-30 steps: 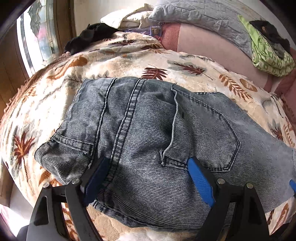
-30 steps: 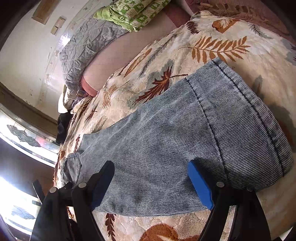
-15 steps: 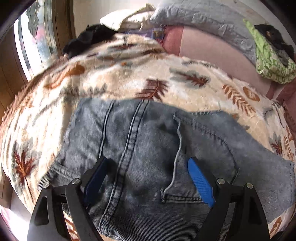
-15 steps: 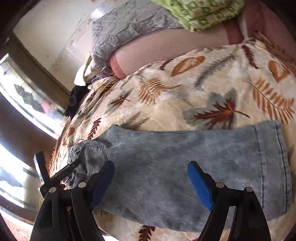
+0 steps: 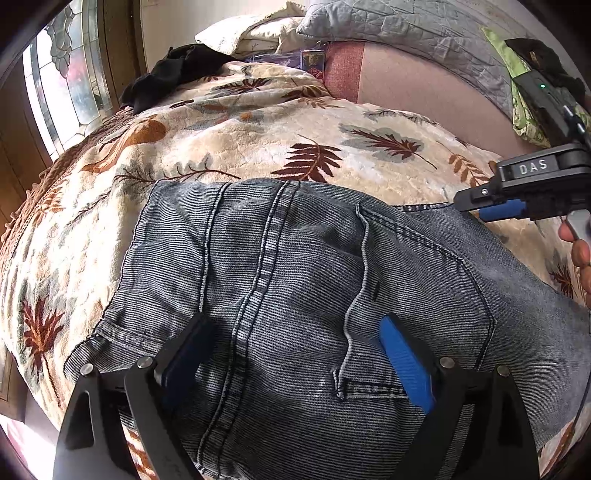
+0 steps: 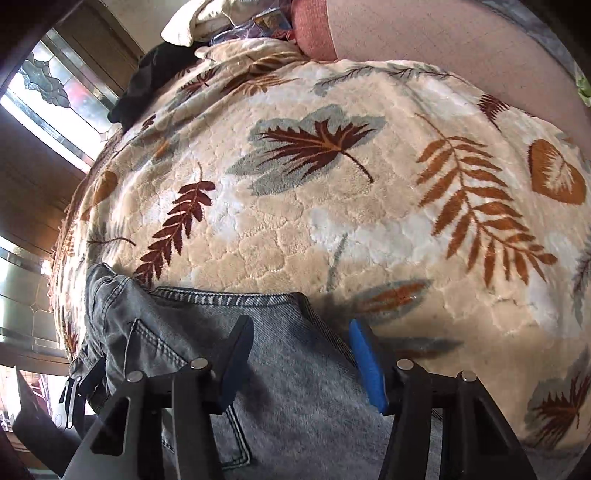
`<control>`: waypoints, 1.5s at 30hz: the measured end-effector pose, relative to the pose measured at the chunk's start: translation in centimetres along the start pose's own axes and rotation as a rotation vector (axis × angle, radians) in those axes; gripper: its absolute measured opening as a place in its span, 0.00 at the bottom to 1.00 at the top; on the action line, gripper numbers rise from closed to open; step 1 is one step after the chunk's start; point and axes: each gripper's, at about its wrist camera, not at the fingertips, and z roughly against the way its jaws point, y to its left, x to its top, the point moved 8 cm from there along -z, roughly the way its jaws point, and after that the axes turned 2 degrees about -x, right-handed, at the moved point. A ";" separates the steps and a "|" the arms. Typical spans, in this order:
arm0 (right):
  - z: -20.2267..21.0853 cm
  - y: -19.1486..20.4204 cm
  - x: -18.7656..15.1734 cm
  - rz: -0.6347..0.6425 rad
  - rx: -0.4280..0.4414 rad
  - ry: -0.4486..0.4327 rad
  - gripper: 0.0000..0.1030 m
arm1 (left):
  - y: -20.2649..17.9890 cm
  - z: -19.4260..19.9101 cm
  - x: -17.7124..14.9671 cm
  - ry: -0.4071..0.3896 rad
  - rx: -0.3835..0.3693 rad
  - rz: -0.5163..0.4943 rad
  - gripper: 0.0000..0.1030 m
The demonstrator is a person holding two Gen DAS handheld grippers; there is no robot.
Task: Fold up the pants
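**Jeans flat on the bed, both grippers above them**

At the far left of the left wrist view a leaded-glass window [image 5: 70,85] lets in bright light beside dark wood panelling. Next to it a black garment [image 5: 173,74] lies at the upper edge of the bed [image 5: 258,136], which is covered by a cream plush blanket printed with brown and grey leaves.

The pants [image 5: 295,288], grey-blue washed denim, lie spread on that blanket in the middle of the view, with a doubled seam running down the centre and a back pocket to its right. The left gripper [image 5: 295,354] hangs over them, its fingers [image 5: 404,365] spread wide and still opening; the denim lies beneath the gap, and neither blue pad presses on it.

Further right, grey quilted pillows [image 5: 406,26] and a green patterned cloth [image 5: 528,118] sit along a pink headboard. At the right edge the right gripper [image 5: 491,210] comes in sideways over the upper edge of the pants, with a person's fingertips visible just below it.

In the right wrist view the pants [image 6: 288,369] fill the lower left, their stitched edge running across just ahead of the gripper [image 6: 301,347]. Its fingers [image 6: 365,365] are partly apart and closing, the left one over denim, the blue right one at the cloth's edge; neither pad visibly pinches the fabric.
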 end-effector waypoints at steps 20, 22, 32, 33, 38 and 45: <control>-2.3 2.9 -0.4 0.336 -0.327 -0.094 0.05 | -0.1 -0.1 -0.1 -0.002 0.005 -0.001 0.90; -2.7 2.8 -0.3 0.325 -0.338 -0.116 0.06 | -0.1 -0.2 -0.1 -0.003 0.009 -0.011 0.90; 3.0 1.7 -1.6 0.083 -0.143 -0.191 0.10 | 0.0 -0.1 -0.1 -0.003 0.008 -0.007 0.90; 3.1 2.0 -2.1 0.066 -0.099 -0.182 0.10 | 0.0 -0.1 -0.1 -0.003 0.009 -0.008 0.90; -1.9 1.3 -5.1 -0.010 -0.032 -0.016 0.13 | -0.2 -0.1 -0.2 -0.003 0.017 -0.017 0.90; 2.6 2.8 -5.5 -0.026 0.025 -0.170 0.16 | -0.1 -0.1 -0.3 -0.008 0.023 -0.027 0.90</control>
